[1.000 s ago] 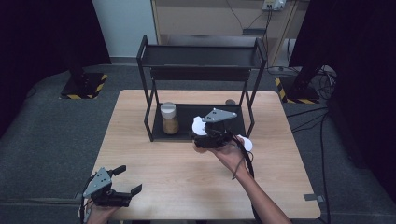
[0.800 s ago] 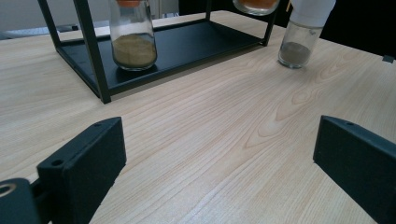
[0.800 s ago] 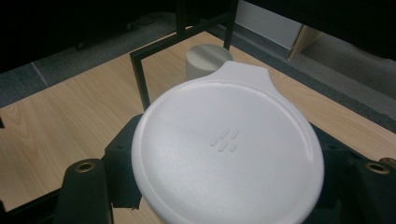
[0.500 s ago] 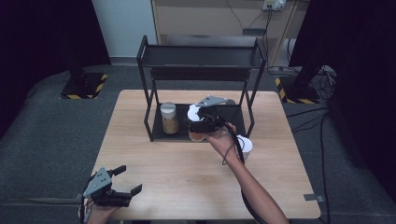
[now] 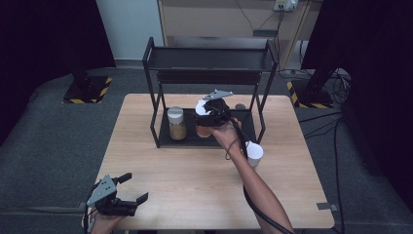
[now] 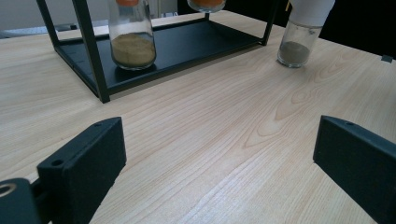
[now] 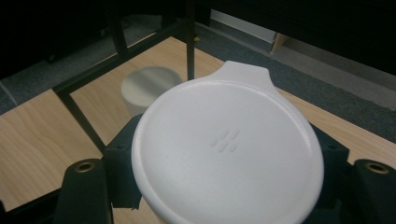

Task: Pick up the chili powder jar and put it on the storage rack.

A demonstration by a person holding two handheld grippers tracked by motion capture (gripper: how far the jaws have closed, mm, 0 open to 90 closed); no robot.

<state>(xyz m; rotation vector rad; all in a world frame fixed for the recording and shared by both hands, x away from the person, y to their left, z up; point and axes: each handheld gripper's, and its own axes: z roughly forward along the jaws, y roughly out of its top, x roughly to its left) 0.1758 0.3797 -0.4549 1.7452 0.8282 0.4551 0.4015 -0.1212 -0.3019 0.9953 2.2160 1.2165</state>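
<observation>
Right tool has carried the orange-filled jar from the rack's front edge in over its lower shelf, jaws clamped below the white lid. Placing step. Next: lower beside the tan jar, release. Left tool spread apart, idle near the surface's front-left corner.

A pale wooden counter lies on grey carpet. Toward its twelve o'clock edge stands a black two-tier rack. On the rack's lower tray, toward nine o'clock, a white-lidded jar of tan powder stands upright. Another white-lidded jar stands on the bare counter just outside the rack, toward four o'clock. Cables trail across the floor at three o'clock.
</observation>
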